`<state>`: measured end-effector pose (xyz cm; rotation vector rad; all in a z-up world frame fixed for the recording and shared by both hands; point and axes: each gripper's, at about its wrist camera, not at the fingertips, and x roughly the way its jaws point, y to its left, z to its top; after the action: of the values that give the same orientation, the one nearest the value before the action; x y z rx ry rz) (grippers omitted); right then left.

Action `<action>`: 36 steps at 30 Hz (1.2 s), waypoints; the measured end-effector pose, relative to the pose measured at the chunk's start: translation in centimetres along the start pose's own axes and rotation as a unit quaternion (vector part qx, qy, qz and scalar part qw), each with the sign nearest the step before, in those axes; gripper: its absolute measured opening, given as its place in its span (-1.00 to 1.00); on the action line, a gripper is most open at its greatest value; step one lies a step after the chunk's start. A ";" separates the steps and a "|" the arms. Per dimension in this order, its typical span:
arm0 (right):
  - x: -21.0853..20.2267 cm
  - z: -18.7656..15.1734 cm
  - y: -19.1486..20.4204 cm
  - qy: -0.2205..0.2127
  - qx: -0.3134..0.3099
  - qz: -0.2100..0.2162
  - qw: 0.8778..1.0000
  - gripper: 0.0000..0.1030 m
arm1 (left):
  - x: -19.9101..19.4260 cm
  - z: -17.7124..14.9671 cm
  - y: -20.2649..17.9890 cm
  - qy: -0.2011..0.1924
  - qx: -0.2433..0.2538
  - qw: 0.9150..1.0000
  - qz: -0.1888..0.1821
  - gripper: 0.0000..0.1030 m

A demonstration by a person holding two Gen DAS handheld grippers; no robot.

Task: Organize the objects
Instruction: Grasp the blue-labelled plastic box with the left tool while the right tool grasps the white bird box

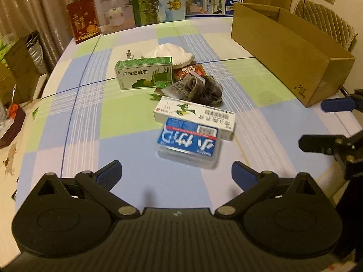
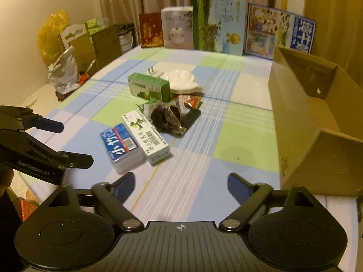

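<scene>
Two hand-held grippers hover, jaws spread wide and holding nothing, over a checked blue-and-green tablecloth (image 1: 127, 117) where small items wait to be sorted, presumably into the open brown cardboard box (image 1: 283, 52) to the right. The clear plastic case with a blue label (image 1: 188, 144) lies flat straight ahead of the left gripper (image 1: 175, 175), touching a long white carton (image 1: 195, 119) behind it. From the right gripper (image 2: 180, 187) the case (image 2: 121, 148) sits forward and to the left, long axis running away from the fingers, so the left hand looks better placed.
</scene>
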<state>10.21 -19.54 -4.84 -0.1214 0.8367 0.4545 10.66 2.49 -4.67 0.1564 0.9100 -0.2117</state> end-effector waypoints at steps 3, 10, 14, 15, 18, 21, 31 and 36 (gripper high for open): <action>1.8 0.5 -0.4 0.011 -0.015 0.007 1.000 0.58 | 2.2 0.7 0.1 0.014 0.012 1.000 -0.026 0.70; 5.2 1.0 -1.5 0.035 -0.037 0.024 0.998 0.56 | 7.0 1.5 -0.4 0.027 0.061 0.996 -0.054 0.62; 6.3 1.1 -1.4 0.037 -0.052 0.042 0.997 0.55 | 7.7 1.9 0.0 0.020 0.059 0.996 -0.065 0.62; 6.5 1.2 -1.2 0.036 -0.058 0.046 0.997 0.55 | 7.7 2.0 0.1 0.020 0.057 0.996 -0.067 0.62; 7.1 1.7 -0.6 0.033 -0.071 0.055 0.995 0.55 | 7.7 2.0 0.7 0.019 0.053 0.996 -0.065 0.61; 7.8 2.0 -0.1 0.032 -0.083 0.067 0.994 0.55 | 7.2 1.8 1.4 0.014 0.052 0.997 -0.050 0.62; 11.6 3.6 1.7 0.038 -0.130 0.083 0.987 0.19 | 7.2 1.2 3.7 0.020 0.048 0.998 -0.024 0.67; 11.8 3.9 0.9 0.044 -0.105 0.090 0.989 -0.21 | 7.4 1.3 3.9 0.014 0.051 0.998 -0.028 0.74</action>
<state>19.33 -13.57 -10.88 -0.2634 0.8890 0.7106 17.07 5.09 -9.61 0.2300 0.9324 -0.3089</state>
